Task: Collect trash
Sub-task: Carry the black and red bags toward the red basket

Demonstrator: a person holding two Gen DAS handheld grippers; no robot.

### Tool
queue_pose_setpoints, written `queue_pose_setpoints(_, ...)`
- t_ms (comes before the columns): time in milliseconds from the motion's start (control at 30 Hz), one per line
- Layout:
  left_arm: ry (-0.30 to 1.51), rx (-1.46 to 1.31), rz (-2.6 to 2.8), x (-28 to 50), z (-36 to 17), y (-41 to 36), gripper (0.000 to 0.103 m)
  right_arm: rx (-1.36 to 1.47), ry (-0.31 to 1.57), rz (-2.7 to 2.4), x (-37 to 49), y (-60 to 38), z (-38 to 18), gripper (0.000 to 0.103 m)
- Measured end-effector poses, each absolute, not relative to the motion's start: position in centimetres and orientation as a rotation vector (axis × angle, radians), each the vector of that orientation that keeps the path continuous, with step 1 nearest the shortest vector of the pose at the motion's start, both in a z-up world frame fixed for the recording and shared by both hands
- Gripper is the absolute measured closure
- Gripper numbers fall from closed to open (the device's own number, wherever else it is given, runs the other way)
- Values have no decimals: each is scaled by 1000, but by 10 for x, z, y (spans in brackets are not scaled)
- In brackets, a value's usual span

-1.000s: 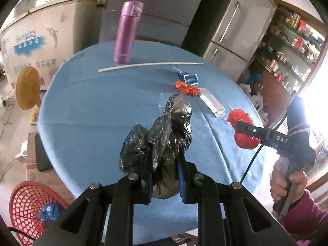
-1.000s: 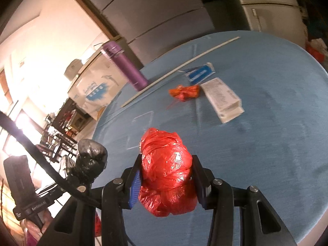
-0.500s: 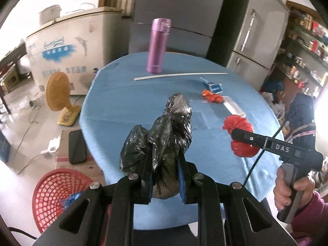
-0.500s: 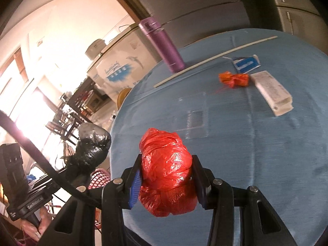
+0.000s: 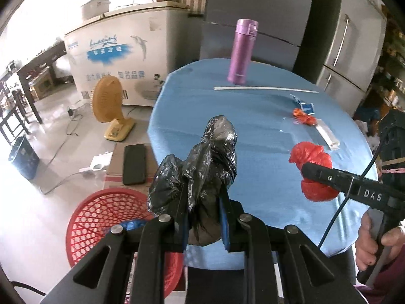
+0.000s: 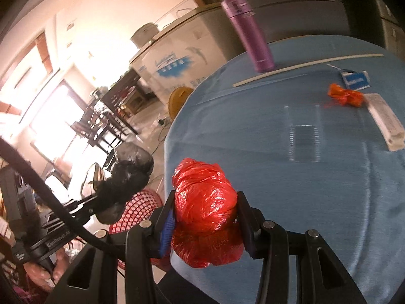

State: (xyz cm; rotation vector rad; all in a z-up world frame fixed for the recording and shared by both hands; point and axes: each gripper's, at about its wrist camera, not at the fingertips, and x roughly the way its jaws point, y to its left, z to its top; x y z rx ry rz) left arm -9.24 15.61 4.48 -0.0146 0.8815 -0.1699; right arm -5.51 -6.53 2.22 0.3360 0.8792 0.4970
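Your left tool (image 5: 203, 217) points forward and steeply down, out past the near-left rim of the blue surface (image 5: 253, 131). Its two fingers are clamped on a crumpled black plastic bag (image 5: 200, 167). The bag's long axis runs up and away from the fingers, its knotted end at the top and a second lobe bulging to the left. The bag hangs over the rim of the surface, with the red mesh basket (image 5: 101, 210) on the floor below and to the left of it.

Your right tool (image 6: 205, 225) also tilts downward, at a shallower angle. Your right hand (image 5: 374, 243) grips its handle at the right edge of the left wrist view. Its fingers press both sides of a crumpled red plastic bag (image 6: 205, 217). The bag is a rounded wad whose longer axis runs roughly along the fingers, and it bulges above and below them. It sits over the near edge of the surface.

Still on the surface, well apart from both tools:
- an upright purple bottle (image 5: 241, 50), with a long white strip (image 5: 265, 89) lying just in front of it;
- a blue wrapper (image 6: 355, 78);
- a small orange wrapper (image 6: 345, 97), just beside a flat white box (image 6: 386, 124);
- a clear plastic sheet (image 6: 302, 136).
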Motion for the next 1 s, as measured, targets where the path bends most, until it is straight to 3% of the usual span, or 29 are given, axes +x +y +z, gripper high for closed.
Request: queue_pose_setpoints(1000, 976, 10, 32, -112, 12, 230, 82, 163, 967, 709, -32, 49, 14, 56)
